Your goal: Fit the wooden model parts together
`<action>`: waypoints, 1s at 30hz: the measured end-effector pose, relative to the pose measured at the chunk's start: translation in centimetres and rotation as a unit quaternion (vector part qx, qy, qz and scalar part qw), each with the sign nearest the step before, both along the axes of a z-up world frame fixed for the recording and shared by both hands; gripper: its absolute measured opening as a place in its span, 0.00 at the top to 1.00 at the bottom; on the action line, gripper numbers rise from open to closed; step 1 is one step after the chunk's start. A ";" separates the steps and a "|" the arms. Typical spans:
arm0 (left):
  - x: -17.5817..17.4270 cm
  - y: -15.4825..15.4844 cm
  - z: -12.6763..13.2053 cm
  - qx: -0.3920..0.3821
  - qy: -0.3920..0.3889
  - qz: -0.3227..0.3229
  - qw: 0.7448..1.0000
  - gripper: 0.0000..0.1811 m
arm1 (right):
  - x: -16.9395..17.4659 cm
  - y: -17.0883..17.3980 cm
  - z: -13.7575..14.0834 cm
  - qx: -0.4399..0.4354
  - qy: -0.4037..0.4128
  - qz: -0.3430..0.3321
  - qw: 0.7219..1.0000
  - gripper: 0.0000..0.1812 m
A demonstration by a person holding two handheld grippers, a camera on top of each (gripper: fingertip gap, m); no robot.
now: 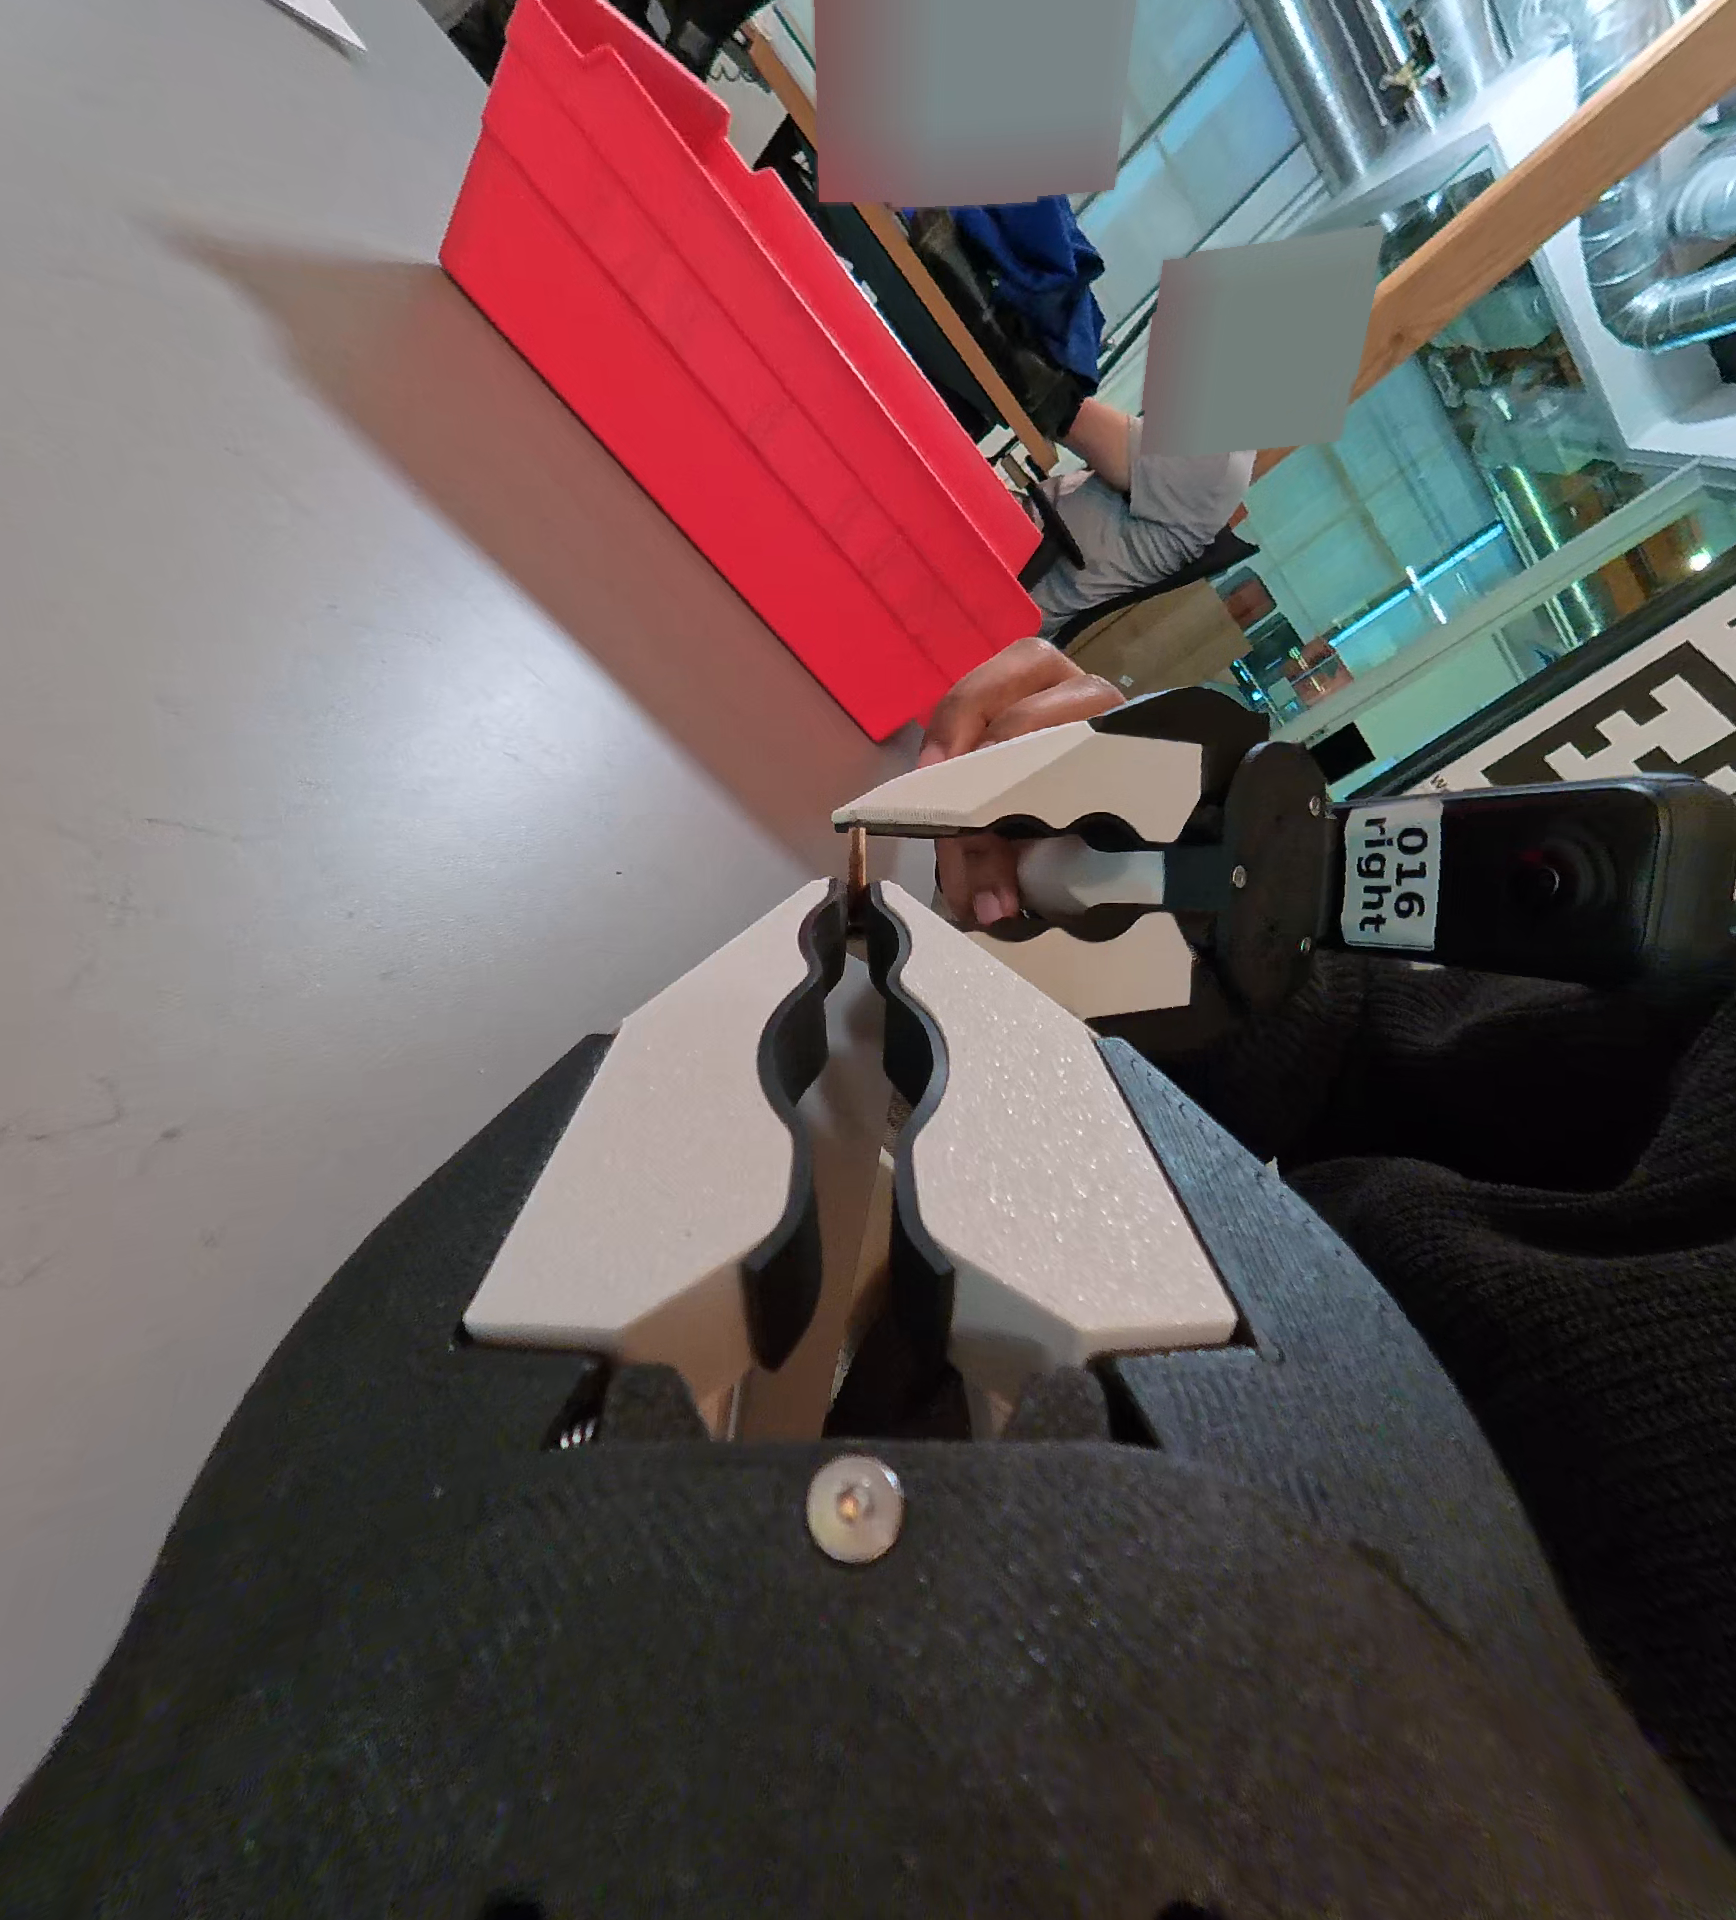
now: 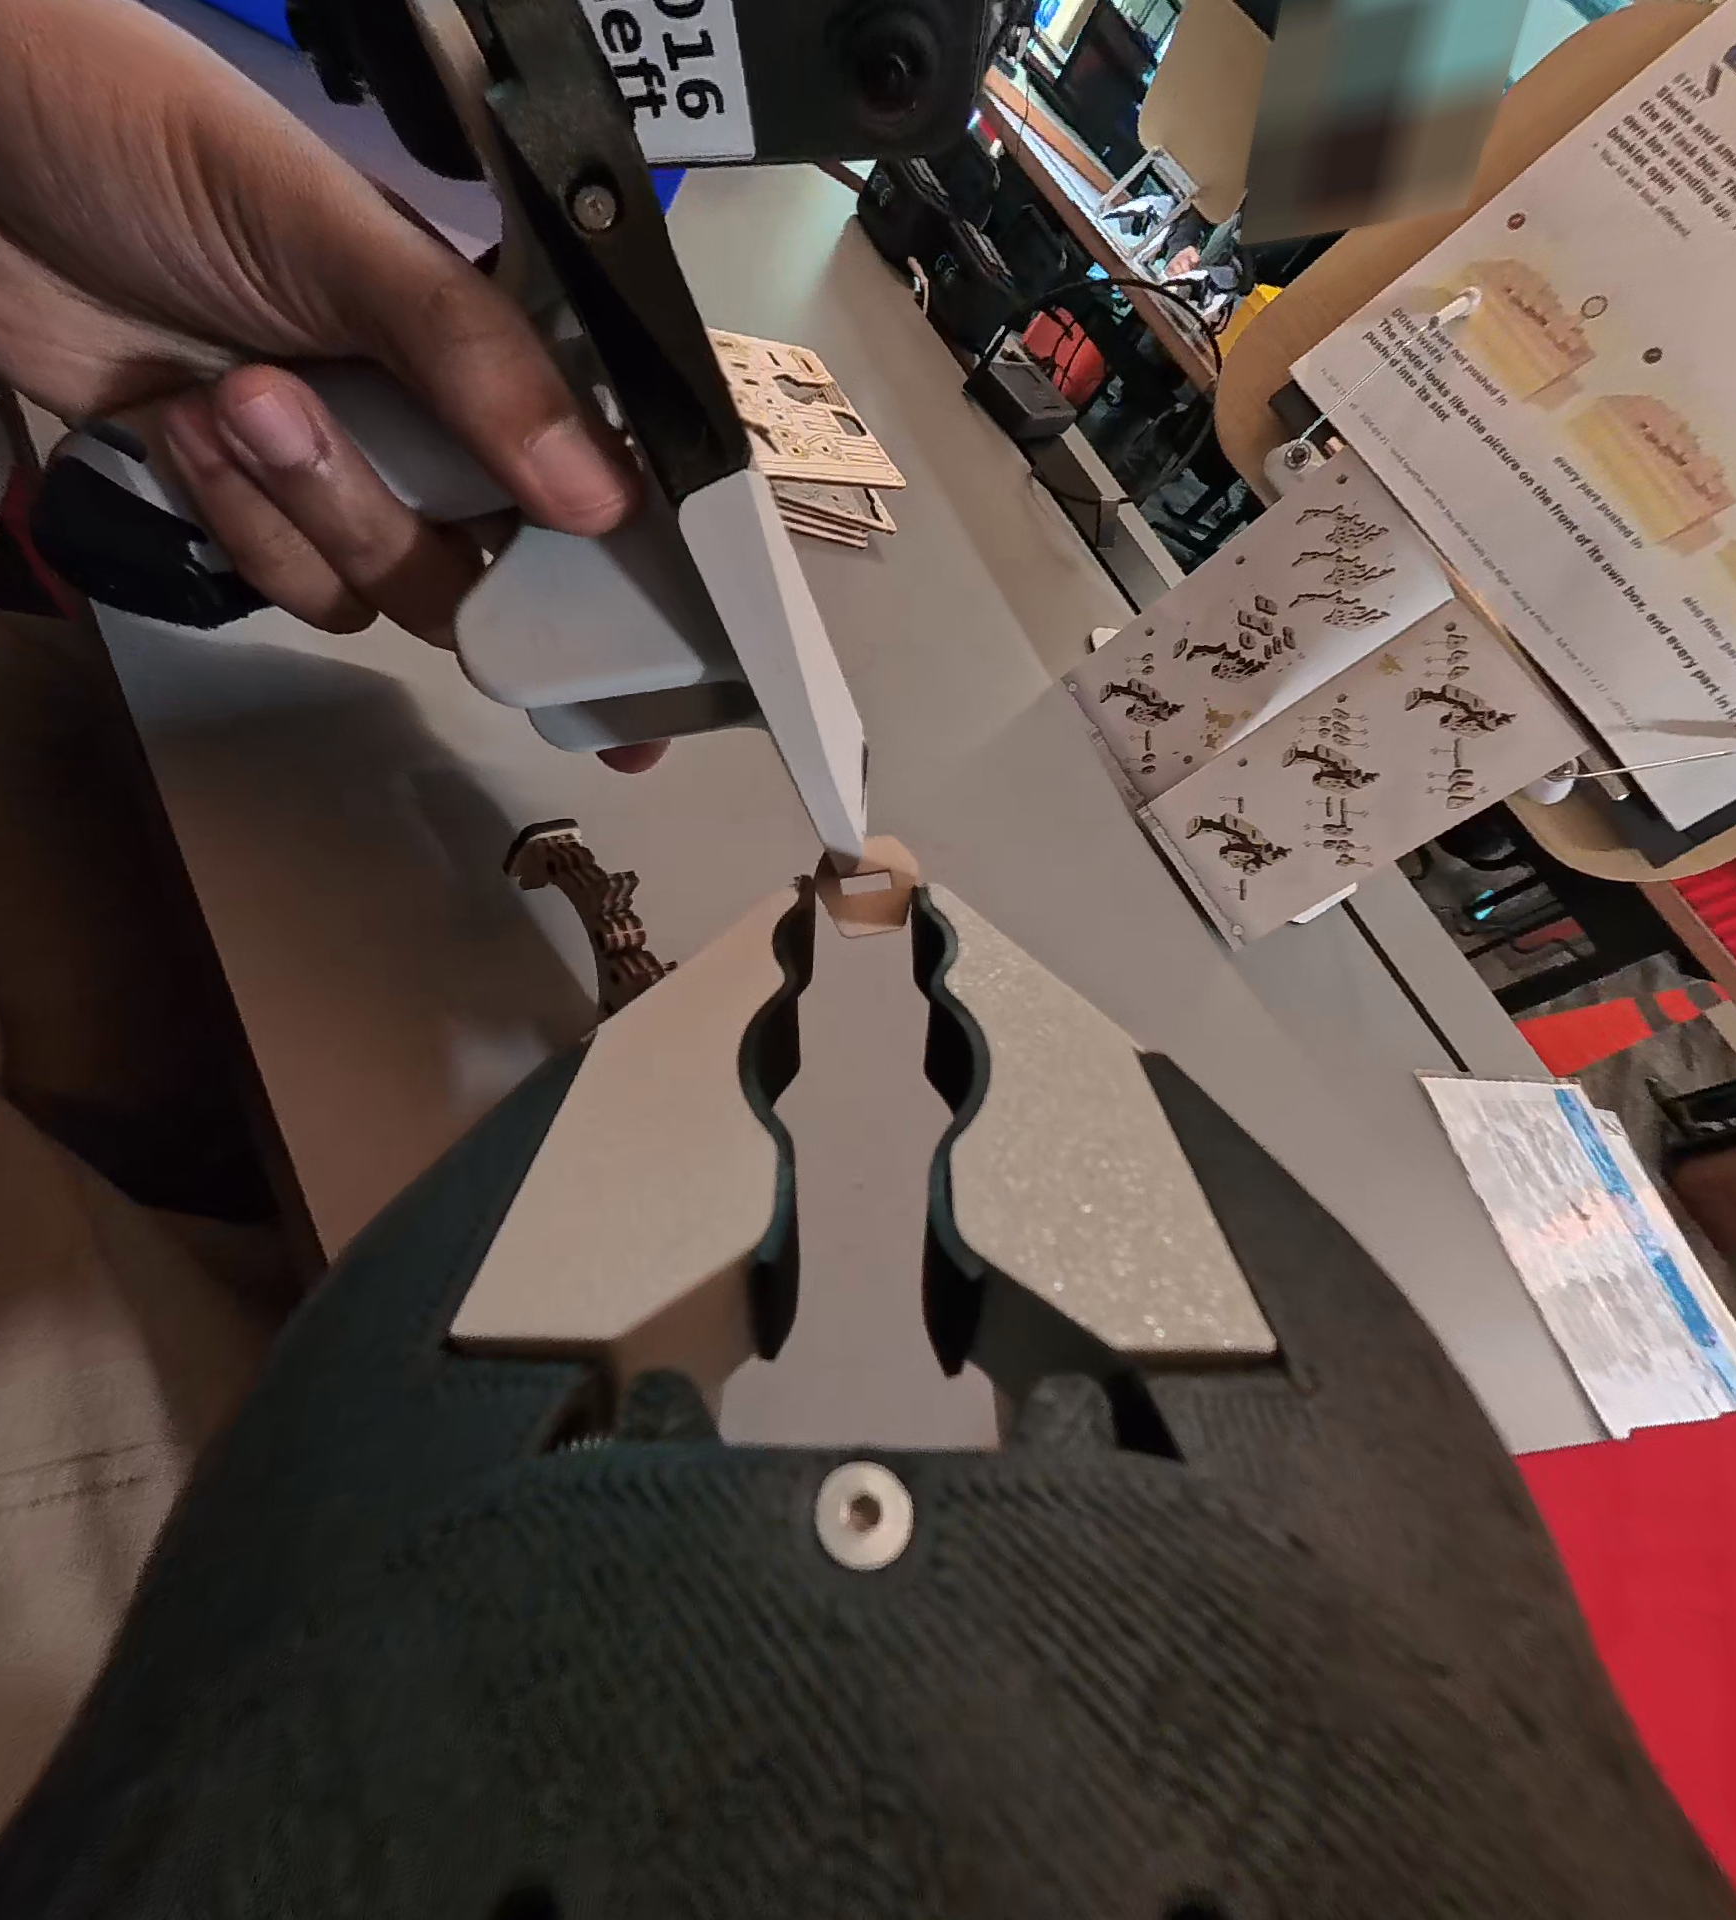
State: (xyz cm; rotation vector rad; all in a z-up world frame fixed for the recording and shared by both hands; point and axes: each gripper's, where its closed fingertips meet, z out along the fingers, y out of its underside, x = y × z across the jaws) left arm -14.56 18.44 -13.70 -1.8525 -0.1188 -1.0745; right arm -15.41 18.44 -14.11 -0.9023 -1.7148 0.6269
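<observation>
A small flat wooden piece (image 2: 864,916) with a rectangular slot sits between both grippers above the grey table (image 1: 220,727). My right gripper (image 2: 864,899) is shut on its two side edges. My left gripper (image 1: 856,888) is shut on the same piece (image 1: 856,857), which shows edge-on there as a thin strip. The left gripper (image 2: 843,831) comes down from above onto the piece's upper left corner. The right gripper (image 1: 848,821) comes in from the right, its tips over the strip's top. A partly built wooden model (image 2: 594,925) lies on the table to the left.
A red bin (image 1: 718,395) stands on the table. A stack of wooden part sheets (image 2: 822,436) lies further back. Instruction sheets (image 2: 1311,707) and a board with pictures (image 2: 1622,416) stand at the right. A booklet (image 2: 1591,1247) lies near the table's right edge. A hand (image 2: 272,343) holds the left gripper.
</observation>
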 end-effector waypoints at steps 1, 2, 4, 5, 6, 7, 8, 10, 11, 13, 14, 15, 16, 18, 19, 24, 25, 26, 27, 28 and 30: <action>0.0 0.0 0.0 0.000 0.000 0.000 1.000 1.00 | 0.0 0.0 0.0 -0.003 -0.002 0.001 1.000 0.91; 0.0 0.0 0.0 0.001 0.001 -0.002 1.000 1.00 | 0.0 0.0 0.0 -0.005 -0.003 0.002 1.000 0.91; 0.0 -0.1 0.0 0.004 0.005 -0.006 1.000 0.98 | 0.1 0.0 0.0 -0.004 -0.006 0.004 1.000 0.91; -0.1 -0.1 0.0 0.005 0.009 -0.007 1.000 0.92 | 0.1 0.1 0.0 -0.005 -0.006 0.003 1.000 0.91; -0.2 -0.3 0.1 0.005 0.015 -0.009 1.000 0.86 | 0.2 0.2 0.1 -0.007 -0.007 0.003 1.000 0.91; -0.2 -0.5 0.2 0.003 0.023 -0.018 1.000 0.79 | 0.2 0.3 0.2 -0.011 -0.011 0.004 1.000 0.91; -0.1 -0.9 0.3 0.002 0.040 -0.032 0.999 0.75 | 0.3 0.4 0.2 -0.019 -0.016 0.006 1.000 0.90; -0.7 -1.2 -0.4 0.006 0.133 -0.034 0.991 0.71 | 0.6 0.3 0.3 -0.043 -0.029 0.015 0.999 0.90; -0.9 -1.4 -1.0 0.011 0.191 -0.036 0.981 0.71 | 0.7 0.2 0.4 -0.059 -0.038 0.021 0.997 0.90; -0.7 -2.1 -2.7 0.007 0.284 -0.063 0.957 0.70 | 1.0 -0.1 0.4 -0.089 -0.056 0.032 0.994 0.91; -0.3 -2.5 -3.6 -0.002 0.306 -0.083 0.949 0.70 | 1.1 -0.1 0.5 -0.100 -0.063 0.035 0.992 0.90; 0.3 -2.9 -4.2 -0.010 0.307 -0.102 0.946 0.70 | 1.2 0.0 0.5 -0.110 -0.068 0.036 0.991 0.90; 0.8 -2.9 -4.5 -0.014 0.300 -0.109 0.948 0.72 | 1.3 0.1 0.5 -0.119 -0.071 0.035 0.990 0.90; 1.1 -2.7 -4.9 -0.013 0.307 -0.104 0.946 0.74 | 1.3 0.3 0.4 -0.134 -0.073 0.034 0.988 0.90; 1.0 -2.5 -5.1 -0.011 0.323 -0.100 0.941 0.75 | 1.4 0.3 0.4 -0.141 -0.076 0.035 0.986 0.90; 1.0 -2.2 -6.3 -0.004 0.384 -0.096 0.919 0.83 | 1.6 -0.3 -0.9 -0.154 -0.116 0.047 0.980 0.90; 1.0 -2.2 -6.5 0.002 0.394 -0.094 0.914 0.85 | 1.8 -0.5 -1.4 -0.150 -0.132 0.053 0.978 0.90; 1.0 -2.1 -6.6 0.007 0.404 -0.093 0.910 0.87 | 2.0 -0.8 -1.9 -0.146 -0.151 0.062 0.976 0.90; 1.0 -2.1 -6.7 0.009 0.411 -0.093 0.907 0.88 | 2.3 -1.2 -2.4 -0.141 -0.172 0.069 0.973 0.90; 1.1 -2.1 -6.8 0.009 0.415 -0.095 0.905 0.89 | 2.6 -1.4 -2.8 -0.135 -0.192 0.076 0.969 0.90; 1.2 -2.0 -6.8 0.007 0.414 -0.097 0.905 0.90 | 3.1 -1.7 -3.3 -0.128 -0.221 0.086 0.963 0.90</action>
